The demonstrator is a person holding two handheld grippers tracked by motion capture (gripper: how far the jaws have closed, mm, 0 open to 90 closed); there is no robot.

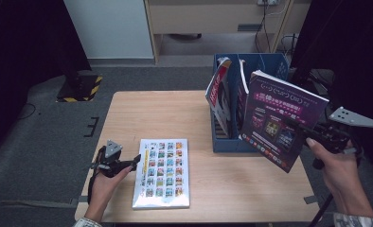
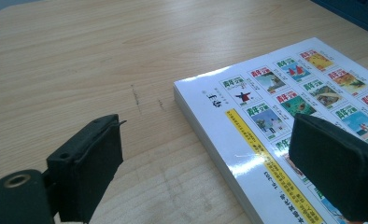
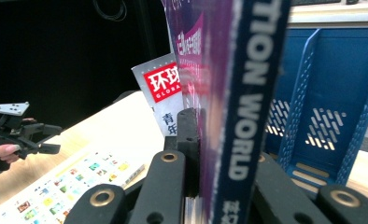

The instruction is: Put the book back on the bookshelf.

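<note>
My right gripper (image 1: 302,128) clamps a purple-covered magazine (image 1: 280,118) by its lower edge, holding it tilted in the air just in front of the blue file rack (image 1: 222,142), my hand raised at the table's right edge. Across the table (image 1: 128,113), my left gripper (image 1: 136,160) rests low, jaws apart and gripping nothing, straddling the near corner of a flat book (image 1: 162,172) printed with small cover pictures.

Each black claw (image 1: 136,161) bears a grey three-cornered plate (image 1: 112,148); light patterned cuffs (image 1: 354,220).
</note>
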